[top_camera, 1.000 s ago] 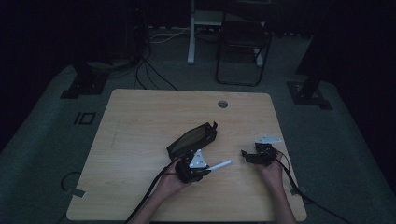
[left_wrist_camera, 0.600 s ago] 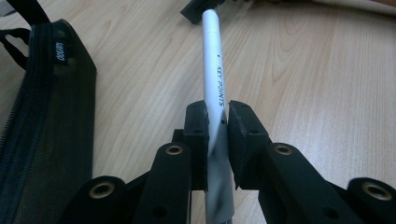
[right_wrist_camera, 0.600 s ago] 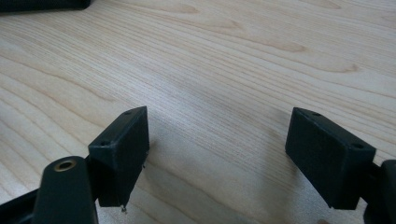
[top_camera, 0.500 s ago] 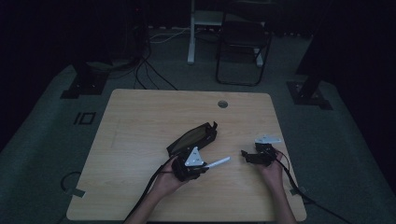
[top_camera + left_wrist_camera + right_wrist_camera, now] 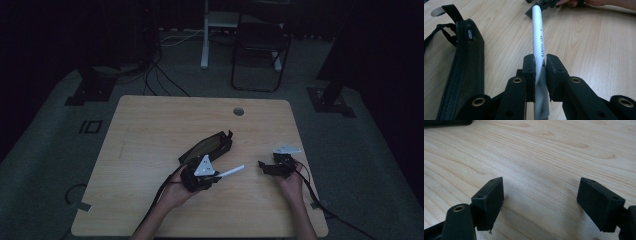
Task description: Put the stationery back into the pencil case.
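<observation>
A white cylindrical plastic pen [image 5: 538,40] printed "KEY POINTS" is clamped between the pads of the left gripper [image 5: 539,65], its barrel running straight ahead of that gripper and above the light wooden tabletop [image 5: 599,45]. Just to the gripper's left lies a black mesh zippered pencil pouch [image 5: 465,65]. The right gripper [image 5: 540,197], well beyond the pen's tip, has its jaws spread wide over bare wood, gripping nothing.
</observation>
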`<state>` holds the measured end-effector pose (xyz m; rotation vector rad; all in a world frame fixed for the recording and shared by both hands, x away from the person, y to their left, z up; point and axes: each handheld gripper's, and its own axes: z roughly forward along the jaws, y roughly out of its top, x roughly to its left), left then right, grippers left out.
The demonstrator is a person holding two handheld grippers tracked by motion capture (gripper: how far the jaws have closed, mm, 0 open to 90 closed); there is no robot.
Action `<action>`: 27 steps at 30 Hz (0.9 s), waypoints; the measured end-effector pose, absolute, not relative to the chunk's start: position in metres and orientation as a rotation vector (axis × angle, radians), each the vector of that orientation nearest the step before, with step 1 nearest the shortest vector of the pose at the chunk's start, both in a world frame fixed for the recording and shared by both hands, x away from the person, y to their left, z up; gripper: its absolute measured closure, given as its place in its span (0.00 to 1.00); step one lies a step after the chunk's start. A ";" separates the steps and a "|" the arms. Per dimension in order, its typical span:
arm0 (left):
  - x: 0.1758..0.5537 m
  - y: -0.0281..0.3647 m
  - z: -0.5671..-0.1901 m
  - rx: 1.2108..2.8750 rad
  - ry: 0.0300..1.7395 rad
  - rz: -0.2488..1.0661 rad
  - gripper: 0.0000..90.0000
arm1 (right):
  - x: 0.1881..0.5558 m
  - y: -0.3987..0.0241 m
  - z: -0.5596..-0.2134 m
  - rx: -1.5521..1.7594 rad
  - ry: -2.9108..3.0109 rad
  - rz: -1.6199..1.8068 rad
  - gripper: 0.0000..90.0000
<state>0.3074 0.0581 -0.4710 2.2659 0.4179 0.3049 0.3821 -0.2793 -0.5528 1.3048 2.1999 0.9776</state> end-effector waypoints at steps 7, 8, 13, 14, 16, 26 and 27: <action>0.310 0.063 -0.466 2.266 0.413 0.311 0.88 | 0.382 -0.279 -0.553 1.305 2.200 0.978 0.24; 0.310 0.063 -0.465 2.264 0.412 0.312 0.88 | 0.382 -0.279 -0.553 1.305 2.200 0.978 0.24; 0.311 0.066 -0.463 2.261 0.408 0.313 0.88 | 0.382 -0.279 -0.553 1.305 2.200 0.978 0.24; 0.311 0.066 -0.462 2.261 0.408 0.311 0.88 | 0.382 -0.279 -0.553 1.305 2.200 0.978 0.24; 0.311 0.067 -0.462 2.255 0.410 0.307 0.88 | 0.382 -0.279 -0.553 1.305 2.200 0.978 0.24; 0.313 0.071 -0.458 2.252 0.403 0.306 0.88 | 0.382 -0.279 -0.553 1.305 2.200 0.978 0.24; 0.313 0.071 -0.458 2.251 0.404 0.304 0.88 | 0.382 -0.279 -0.553 1.305 2.200 0.978 0.24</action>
